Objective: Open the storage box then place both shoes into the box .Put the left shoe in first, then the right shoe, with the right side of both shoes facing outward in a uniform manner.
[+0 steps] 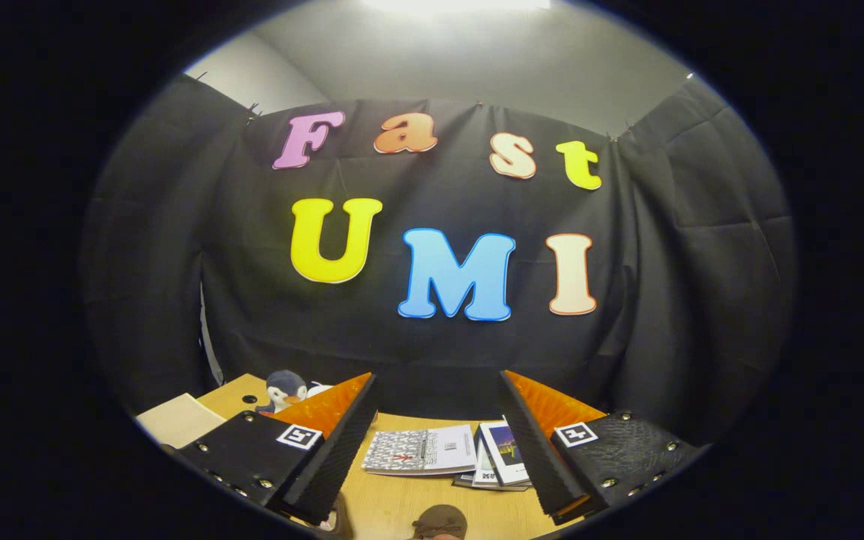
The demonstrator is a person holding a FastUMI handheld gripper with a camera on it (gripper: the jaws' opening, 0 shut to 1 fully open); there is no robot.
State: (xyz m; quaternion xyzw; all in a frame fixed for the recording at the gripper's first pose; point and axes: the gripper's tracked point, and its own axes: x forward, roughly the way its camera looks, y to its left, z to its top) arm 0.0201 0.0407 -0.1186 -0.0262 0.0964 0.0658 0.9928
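Observation:
My gripper (438,382) is open, held high above a wooden table (387,510), its fingers spread wide with nothing between them. Just below the gap between the fingers, the brown top of something (439,519) peeks in, maybe part of a shoe; I cannot tell. A second brown bit (338,519) shows beside the left finger.
Several booklets and leaflets (447,454) lie on the table between and beyond the fingers. A penguin plush toy (283,390) sits at the table's far left, near a pale board (177,420). The black cloth wall stands close behind the table.

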